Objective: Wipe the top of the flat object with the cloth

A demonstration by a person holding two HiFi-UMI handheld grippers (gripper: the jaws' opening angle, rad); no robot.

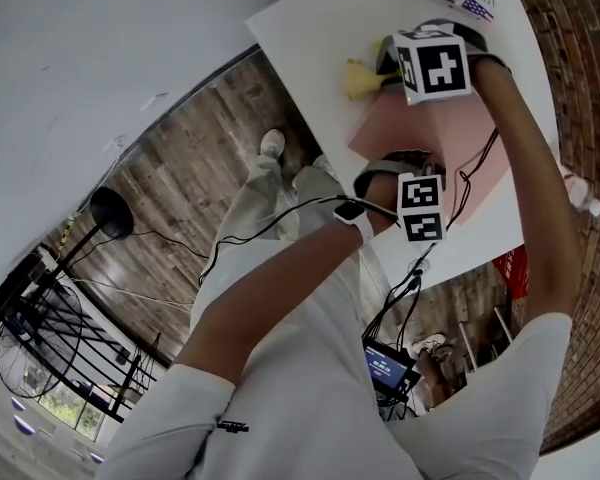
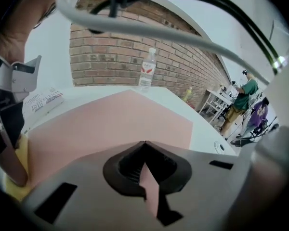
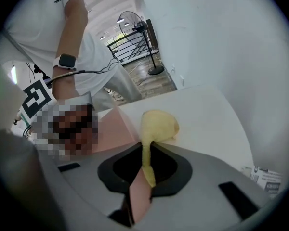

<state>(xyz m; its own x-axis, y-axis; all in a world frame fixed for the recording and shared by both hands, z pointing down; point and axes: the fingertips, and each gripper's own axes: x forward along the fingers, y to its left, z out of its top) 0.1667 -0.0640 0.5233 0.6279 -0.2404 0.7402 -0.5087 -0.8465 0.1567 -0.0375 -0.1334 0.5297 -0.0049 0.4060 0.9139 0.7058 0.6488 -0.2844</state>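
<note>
Left gripper (image 2: pixel 144 142), jaws closed on nothing, seems to press the sheet's (image 2: pixel 111 124) near edge; hold it firm. Beyond, the right gripper (image 3: pixel 147 146) pinches the cloth (image 3: pixel 159 125), bunched on the table (image 3: pixel 207 119) beside the sheet's far corner. Drag it flat across the sheet.

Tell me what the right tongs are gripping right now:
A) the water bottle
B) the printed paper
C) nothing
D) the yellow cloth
D: in the right gripper view the right tongs are closed on a strip of the yellow cloth, whose bunched end sits on the white table beside the pink sheet.
</note>
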